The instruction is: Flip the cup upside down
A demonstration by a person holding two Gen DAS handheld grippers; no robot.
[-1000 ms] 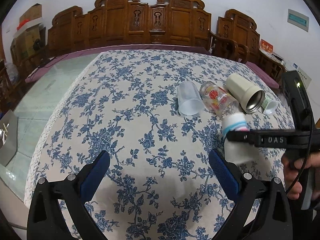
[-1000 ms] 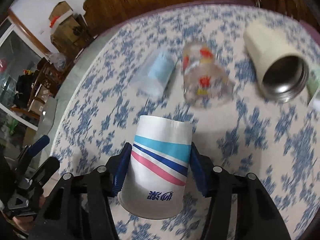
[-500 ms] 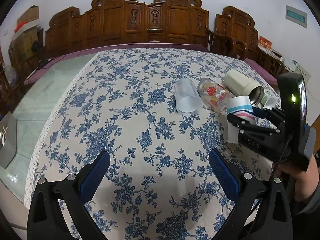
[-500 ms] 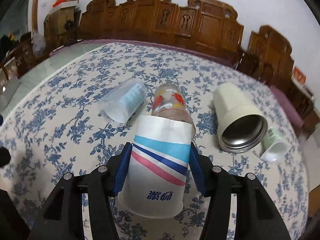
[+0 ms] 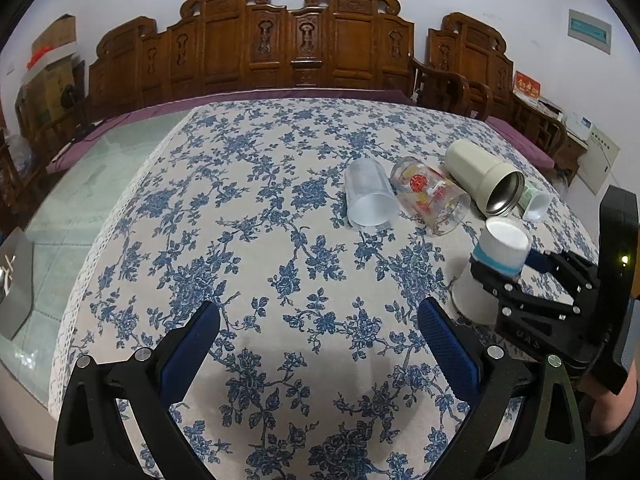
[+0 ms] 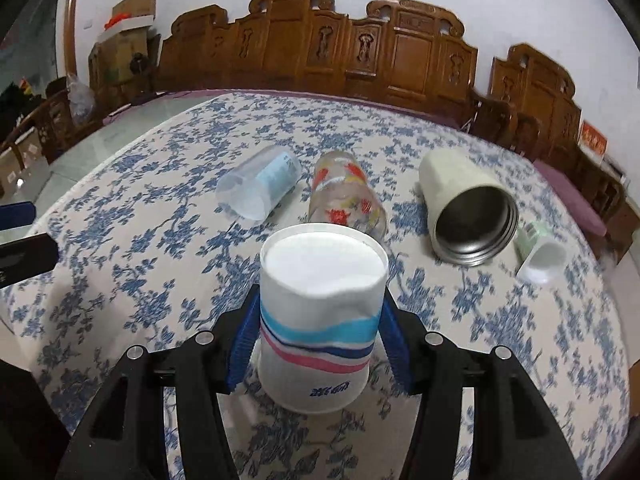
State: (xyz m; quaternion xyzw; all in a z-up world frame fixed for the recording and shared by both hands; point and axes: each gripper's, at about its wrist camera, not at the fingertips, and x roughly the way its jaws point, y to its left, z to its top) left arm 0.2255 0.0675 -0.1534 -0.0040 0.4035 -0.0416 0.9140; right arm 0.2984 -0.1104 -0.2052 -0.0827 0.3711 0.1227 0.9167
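Note:
A white paper cup (image 6: 320, 320) with blue and pink stripes stands upside down, its wide mouth on or just above the floral tablecloth (image 6: 140, 240) and its base up. My right gripper (image 6: 318, 340) is shut on it, blue pads on both sides. The cup (image 5: 492, 272) and right gripper (image 5: 508, 268) also show at the right of the left wrist view. My left gripper (image 5: 320, 344) is open and empty over the near table.
Behind the paper cup lie a clear plastic cup (image 6: 260, 188), a printed glass (image 6: 344, 196), a cream steel tumbler (image 6: 468, 208) and a small pale green cup (image 6: 540, 252), all on their sides. Carved wooden chairs (image 6: 360, 52) line the far edge.
The right gripper has tilted down and lowered the paper cup toward the cloth, so its base now faces up. The left gripper has not moved.

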